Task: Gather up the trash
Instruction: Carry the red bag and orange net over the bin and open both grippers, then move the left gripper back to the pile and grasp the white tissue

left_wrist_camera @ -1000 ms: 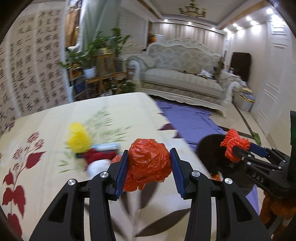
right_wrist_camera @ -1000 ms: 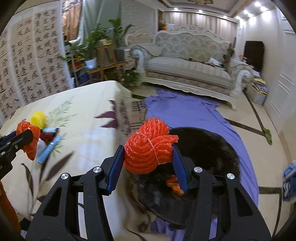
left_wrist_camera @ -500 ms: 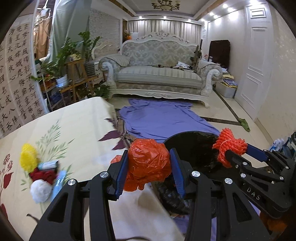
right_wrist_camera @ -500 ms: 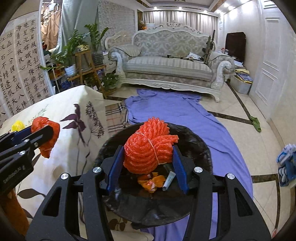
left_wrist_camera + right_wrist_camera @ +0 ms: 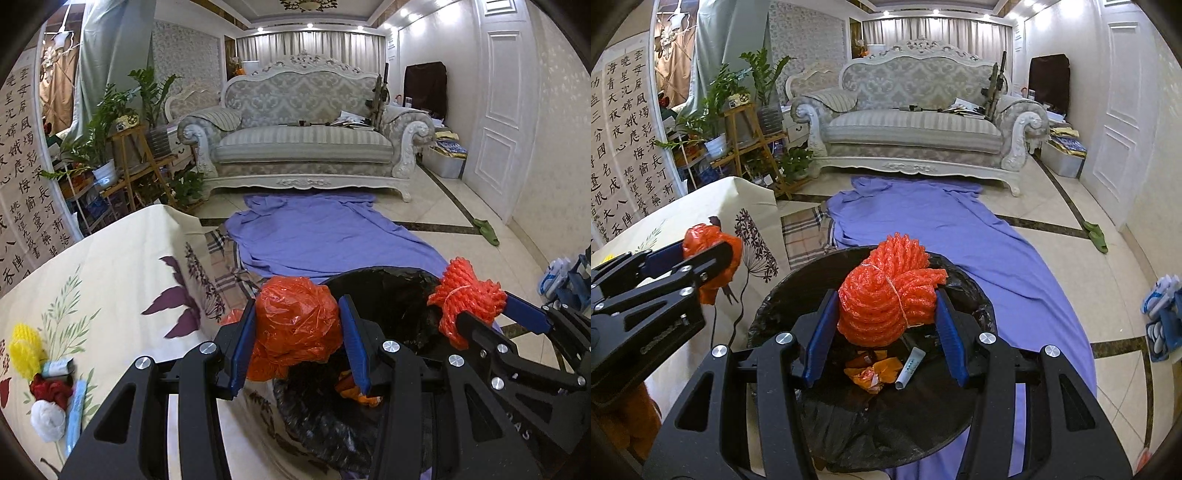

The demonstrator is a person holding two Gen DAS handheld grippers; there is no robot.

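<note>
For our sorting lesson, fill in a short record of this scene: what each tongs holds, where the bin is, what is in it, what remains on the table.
left tongs: shut on red bag
right tongs: shut on orange net, over bin
bin: black-lined, beside table
in bin: orange wrapper, tube
on table: yellow net, white wad, other scraps

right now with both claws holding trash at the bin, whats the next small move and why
Probably open the right claw. Its orange foam net bundle hangs directly above the black-lined bin, where orange wrappers already lie, so it should drop straight in. The left claw, gripping the red plastic bag, sits only at the rim.
</note>
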